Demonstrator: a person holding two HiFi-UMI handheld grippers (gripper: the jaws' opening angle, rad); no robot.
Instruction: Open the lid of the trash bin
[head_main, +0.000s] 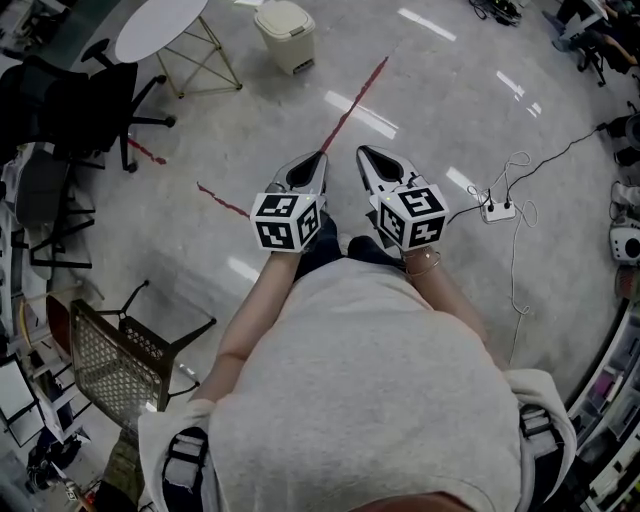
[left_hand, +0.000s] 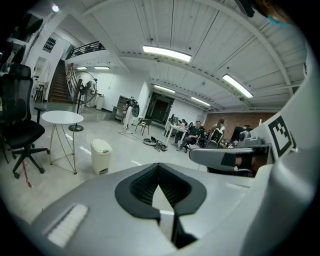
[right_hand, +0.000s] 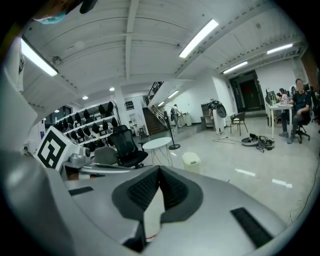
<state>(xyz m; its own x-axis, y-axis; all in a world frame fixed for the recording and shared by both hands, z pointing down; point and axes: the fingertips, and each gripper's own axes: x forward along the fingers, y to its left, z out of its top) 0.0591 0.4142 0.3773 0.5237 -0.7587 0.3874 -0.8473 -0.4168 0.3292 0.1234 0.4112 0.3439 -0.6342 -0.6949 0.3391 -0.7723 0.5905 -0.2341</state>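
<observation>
A cream trash bin (head_main: 285, 35) stands on the grey floor far ahead, its lid down. It also shows small in the left gripper view as the bin (left_hand: 101, 156) and in the right gripper view as the bin (right_hand: 191, 162). My left gripper (head_main: 318, 160) and right gripper (head_main: 364, 153) are held side by side in front of the person's body, well short of the bin and pointing toward it. In both gripper views the jaws meet at their tips, left gripper (left_hand: 158, 165) and right gripper (right_hand: 159, 169), both shut with nothing held.
A white round table (head_main: 160, 28) on wire legs stands just left of the bin, with a black office chair (head_main: 75, 100) beside it. A mesh chair (head_main: 115, 365) sits at the near left. A power strip (head_main: 497, 210) with cables lies to the right. Red tape (head_main: 350, 105) runs along the floor toward the bin.
</observation>
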